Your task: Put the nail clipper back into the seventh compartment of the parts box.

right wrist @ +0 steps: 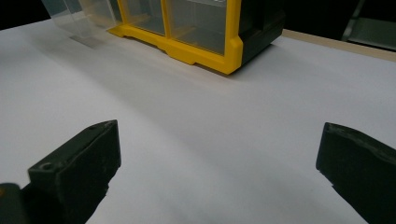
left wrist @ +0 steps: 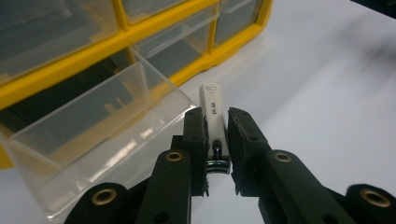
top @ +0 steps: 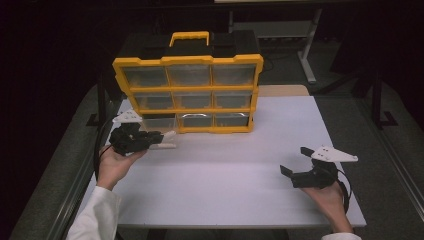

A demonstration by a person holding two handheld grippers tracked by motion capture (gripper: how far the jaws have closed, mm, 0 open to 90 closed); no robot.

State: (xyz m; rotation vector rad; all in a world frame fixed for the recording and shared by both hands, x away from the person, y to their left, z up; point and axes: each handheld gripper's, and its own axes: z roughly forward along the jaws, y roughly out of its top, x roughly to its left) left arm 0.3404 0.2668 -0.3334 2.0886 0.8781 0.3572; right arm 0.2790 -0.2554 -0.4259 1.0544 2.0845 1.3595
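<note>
**A:** From the high view, your left gripper [top: 159,140] sits just in front of the yellow organizer [top: 187,95], beside the clear drawer [top: 159,124] pulled out of its bottom-left slot. What's your worry there?

**B:** The drawer sticks out far. If you swing your left hand [top: 114,162] sideways you could knock it clean out of its slot. Your palm is turned up under the gripper body, forearm coming in from the lower left, jaws pointing right.

**A:** And the left gripper view?

**B:** Your jaws are clamped narrow on a white nail clipper [left wrist: 214,119], lying lengthwise between the pads, metal end toward you. It's above the table, just beside the drawer's [left wrist: 100,123] front corner, not inside it. The grip covers only its lower part; tilt it and I'd judge it may pivot or slide out, missing the drawer.

**A:** Right gripper view?

**B:** Your right gripper [right wrist: 219,161] has its jaws spread wide, holding nothing, low over the bare white table [right wrist: 210,116], well apart from the organizer [right wrist: 205,32]. The high view shows that hand [top: 330,197] resting near the front-right edge. Little risk there.
</note>
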